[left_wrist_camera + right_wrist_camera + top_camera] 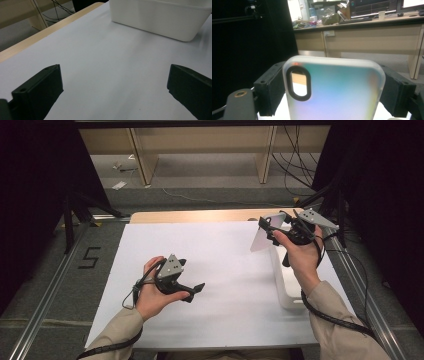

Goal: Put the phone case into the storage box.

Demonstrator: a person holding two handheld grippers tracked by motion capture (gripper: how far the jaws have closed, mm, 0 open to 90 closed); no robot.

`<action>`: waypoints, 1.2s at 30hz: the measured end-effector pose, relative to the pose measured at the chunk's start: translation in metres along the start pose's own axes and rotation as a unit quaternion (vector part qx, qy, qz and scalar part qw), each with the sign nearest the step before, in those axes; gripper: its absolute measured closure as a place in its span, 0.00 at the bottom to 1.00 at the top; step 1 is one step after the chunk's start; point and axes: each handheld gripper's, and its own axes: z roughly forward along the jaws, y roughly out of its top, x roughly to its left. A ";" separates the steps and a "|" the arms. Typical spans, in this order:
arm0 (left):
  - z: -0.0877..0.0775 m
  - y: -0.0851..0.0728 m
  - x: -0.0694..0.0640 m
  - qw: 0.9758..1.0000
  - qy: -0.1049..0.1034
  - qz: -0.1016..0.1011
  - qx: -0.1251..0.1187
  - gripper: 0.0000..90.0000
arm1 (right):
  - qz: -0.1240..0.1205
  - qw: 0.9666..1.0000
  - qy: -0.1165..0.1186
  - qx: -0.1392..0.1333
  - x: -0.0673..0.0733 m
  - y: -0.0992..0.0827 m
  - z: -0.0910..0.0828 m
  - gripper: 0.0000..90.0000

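Observation:
A translucent white phone case with an oval camera cut-out stands between the jaws of my right gripper, which is shut on its two long edges. In the high view that right gripper holds the phone case in the air above the far end of a white bin at the right of the table. My left gripper rests low over the white sheet at the left, open, with nothing between its jaws. The left gripper view has the same white bin ahead of the left gripper.
A white sheet covers the table, with a strip of bare wood along its far edge. Metal rails run along both sides. Desks, cables and black curtains stand beyond the table.

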 end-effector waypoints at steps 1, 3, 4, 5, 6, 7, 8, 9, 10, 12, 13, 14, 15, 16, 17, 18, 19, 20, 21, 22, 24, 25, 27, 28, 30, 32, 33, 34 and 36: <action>0.000 0.000 0.000 1.000 0.000 -0.001 0.000 0.00 | 0.000 1.000 -0.001 -0.001 -0.001 0.000 0.000 0.21; -0.001 -0.001 0.001 1.000 0.001 -0.001 0.001 0.00 | -0.001 1.000 -0.005 -0.003 -0.003 0.001 -0.001 0.21; -0.001 -0.001 0.001 1.000 0.001 -0.001 0.002 0.00 | 0.001 1.000 -0.006 -0.003 -0.004 0.002 -0.002 0.21; -0.001 -0.002 0.001 1.000 0.001 -0.001 0.001 0.00 | 0.000 1.000 -0.008 -0.004 -0.005 0.002 -0.002 0.21; -0.002 -0.002 0.001 1.000 0.000 -0.002 0.001 0.00 | 0.001 1.000 -0.009 -0.003 -0.005 0.003 -0.002 0.21; -0.002 -0.002 0.001 1.000 0.000 -0.002 0.001 0.00 | 0.001 1.000 -0.010 -0.005 -0.006 0.003 -0.003 0.21; -0.003 -0.002 0.002 1.000 0.000 -0.003 0.000 0.00 | 0.002 1.000 -0.012 -0.004 -0.007 0.003 -0.003 0.21; -0.003 -0.003 0.002 1.000 0.001 -0.004 0.000 0.00 | 0.001 1.000 -0.014 -0.005 -0.008 0.004 -0.003 0.21; -0.003 -0.003 0.002 1.000 0.001 -0.003 0.000 0.00 | 0.001 1.000 -0.014 -0.006 -0.009 0.004 -0.003 0.21; -0.004 -0.003 0.002 1.000 0.002 -0.003 0.001 0.00 | 0.003 1.000 -0.015 -0.006 -0.011 0.004 -0.004 0.21; -0.005 -0.004 0.003 1.000 0.002 -0.004 0.001 0.00 | 0.004 1.000 -0.017 -0.007 -0.012 0.004 -0.004 0.21; -0.005 -0.004 0.003 1.000 0.002 -0.004 0.001 0.00 | 0.004 1.000 -0.018 -0.007 -0.013 0.004 -0.004 0.21; -0.005 -0.004 0.003 1.000 0.001 -0.004 0.000 0.00 | 0.005 1.000 -0.020 -0.006 -0.014 0.005 -0.005 0.21; -0.006 -0.005 0.003 1.000 0.001 -0.006 -0.001 0.00 | 0.006 1.000 -0.022 -0.007 -0.014 0.005 -0.005 0.21; -0.006 -0.005 0.003 1.000 0.000 -0.006 -0.001 0.00 | 0.005 1.000 -0.023 -0.009 -0.016 0.006 -0.006 0.21; -0.007 -0.005 0.004 1.000 0.001 -0.007 0.000 0.00 | 0.007 1.000 -0.024 -0.010 -0.017 0.006 -0.006 0.21; -0.007 -0.006 0.004 1.000 0.002 -0.007 -0.001 0.00 | 0.007 1.000 -0.026 -0.011 -0.018 0.007 -0.007 0.21; -0.007 -0.006 0.004 1.000 0.002 -0.008 -0.001 0.00 | 0.008 1.000 -0.027 -0.012 -0.019 0.007 -0.007 0.21; -0.008 -0.006 0.004 1.000 0.002 -0.009 -0.003 0.00 | 0.006 0.999 -0.029 -0.013 -0.020 0.007 -0.008 0.21; -0.008 -0.006 0.004 1.000 0.002 -0.009 -0.003 0.00 | 0.006 0.999 -0.032 -0.013 -0.021 0.008 -0.008 0.21; -0.009 -0.007 0.005 1.000 0.003 -0.010 -0.003 0.00 | 0.007 0.999 -0.034 -0.013 -0.022 0.008 -0.009 0.21; -0.009 -0.007 0.005 1.000 0.003 -0.011 -0.002 0.00 | 0.005 0.999 -0.035 -0.015 -0.023 0.008 -0.009 0.21; -0.010 -0.008 0.005 1.000 0.003 -0.011 -0.002 0.00 | 0.007 0.999 -0.038 -0.015 -0.025 0.008 -0.009 0.21; -0.010 -0.009 0.006 1.000 0.004 -0.012 -0.002 0.00 | 0.005 0.999 -0.039 -0.015 -0.026 0.008 -0.009 0.21; -0.011 -0.009 0.006 1.000 0.005 -0.013 -0.003 0.00 | 0.006 0.999 -0.042 -0.014 -0.027 0.008 -0.010 0.21; -0.011 -0.009 0.006 1.000 0.004 -0.014 -0.004 0.00 | 0.006 0.999 -0.046 -0.014 -0.028 0.009 -0.010 0.21; -0.011 -0.009 0.006 1.000 0.004 -0.014 -0.005 0.00 | 0.006 0.999 -0.048 -0.014 -0.030 0.009 -0.011 0.21; -0.011 -0.009 0.006 1.000 0.004 -0.015 -0.006 0.00 | 0.006 0.999 -0.048 -0.014 -0.030 0.009 -0.011 0.21; -0.011 -0.009 0.006 1.000 0.002 -0.016 -0.006 0.00 | 0.005 0.999 -0.051 -0.015 -0.031 0.009 -0.011 0.21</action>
